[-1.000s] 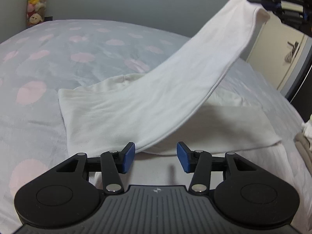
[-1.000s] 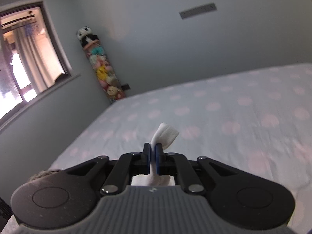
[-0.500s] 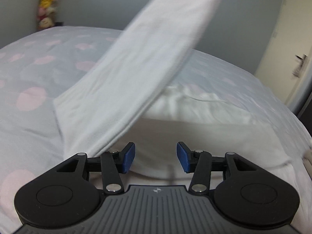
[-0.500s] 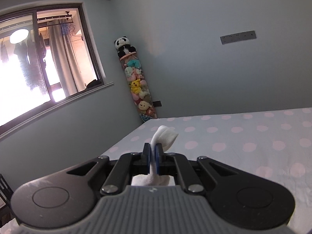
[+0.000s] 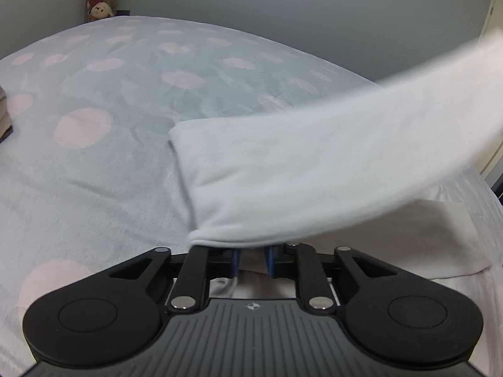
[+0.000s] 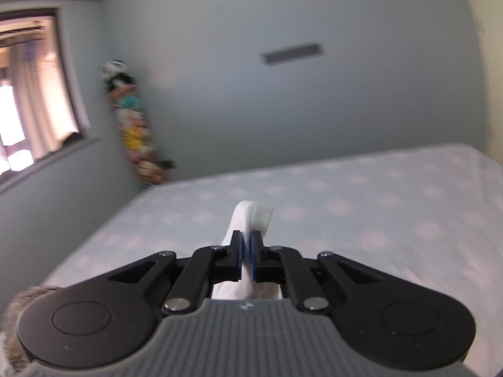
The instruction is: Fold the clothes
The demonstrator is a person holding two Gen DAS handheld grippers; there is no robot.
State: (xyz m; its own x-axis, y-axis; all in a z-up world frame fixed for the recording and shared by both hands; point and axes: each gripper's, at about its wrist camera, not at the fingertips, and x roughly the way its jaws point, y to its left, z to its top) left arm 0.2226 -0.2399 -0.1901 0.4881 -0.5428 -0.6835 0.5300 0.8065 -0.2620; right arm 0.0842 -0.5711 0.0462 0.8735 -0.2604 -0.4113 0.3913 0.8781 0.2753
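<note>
A white garment (image 5: 314, 163) lies on the bed, with one long part lifted and stretched up toward the right in the left wrist view. Its folded edge drapes over the tips of my left gripper (image 5: 253, 253), hiding them. The left jaws are closing and stand narrow, with white cloth at and beneath them. More of the garment lies flat to the lower right. In the right wrist view my right gripper (image 6: 246, 251) is shut on a bunched end of the white garment (image 6: 253, 216), held up above the bed.
The bed has a grey cover with pink dots (image 5: 94, 119) that spreads left and far. A hanging column of plush toys (image 6: 135, 132) stands in the corner by a window (image 6: 28, 100). A door (image 5: 493, 25) is at the right, and grey cloth (image 6: 19, 311) lies at the lower left.
The left jaws have narrowed from wide apart to nearly together under the garment's fold. The lifted part has swung from pointing up to the right side. The right gripper has moved sideways, still pinching the cloth.
</note>
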